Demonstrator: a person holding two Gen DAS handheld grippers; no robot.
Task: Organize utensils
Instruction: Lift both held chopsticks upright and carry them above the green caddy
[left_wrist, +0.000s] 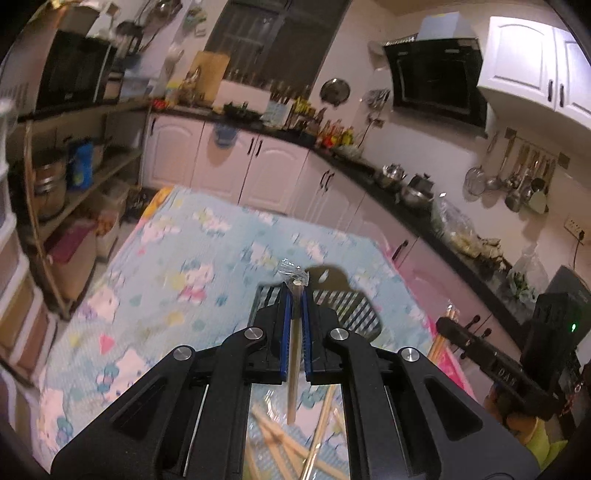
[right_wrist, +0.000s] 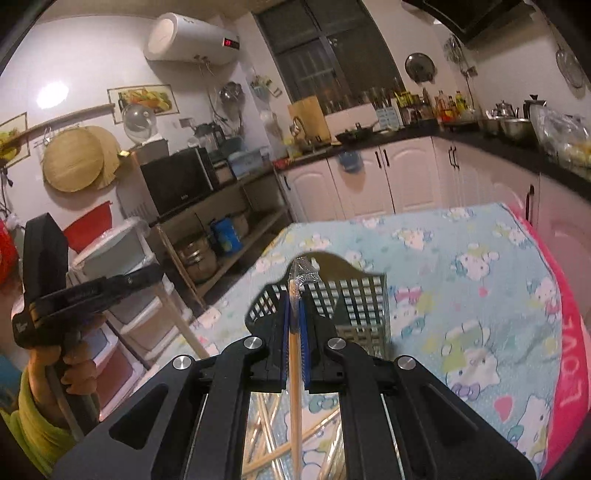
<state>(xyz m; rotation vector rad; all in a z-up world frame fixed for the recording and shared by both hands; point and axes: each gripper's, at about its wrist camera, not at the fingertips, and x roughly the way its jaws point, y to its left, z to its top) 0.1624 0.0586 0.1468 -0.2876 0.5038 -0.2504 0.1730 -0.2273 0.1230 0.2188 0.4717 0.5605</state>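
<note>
Above the cloth (left_wrist: 177, 258) | left gripper (left_wrist: 295, 291) is clamping a wrapped chopstick (left_wrist: 294, 354) | right gripper (right_wrist: 294, 295) is pinching another chopstick (right_wrist: 294, 369) | black basket (right_wrist: 354, 306) is standing just beyond both tips | loose chopsticks (left_wrist: 280, 439) are lying near, underneath

- Small kitchen under warm, dim artificial light, a bright glare spot (right_wrist: 52, 95) on the pale wall.
- Dark window (right_wrist: 325, 55) above an L-shaped black countertop (left_wrist: 354, 168) with white cabinets (left_wrist: 258, 170) below.
- Black range hood (left_wrist: 437, 79) beside white upper cupboards (left_wrist: 535, 70).
- White water heater (right_wrist: 192, 38) mounted high.
- Open wooden shelving (right_wrist: 236, 236) carrying a microwave (right_wrist: 177, 179).
</note>
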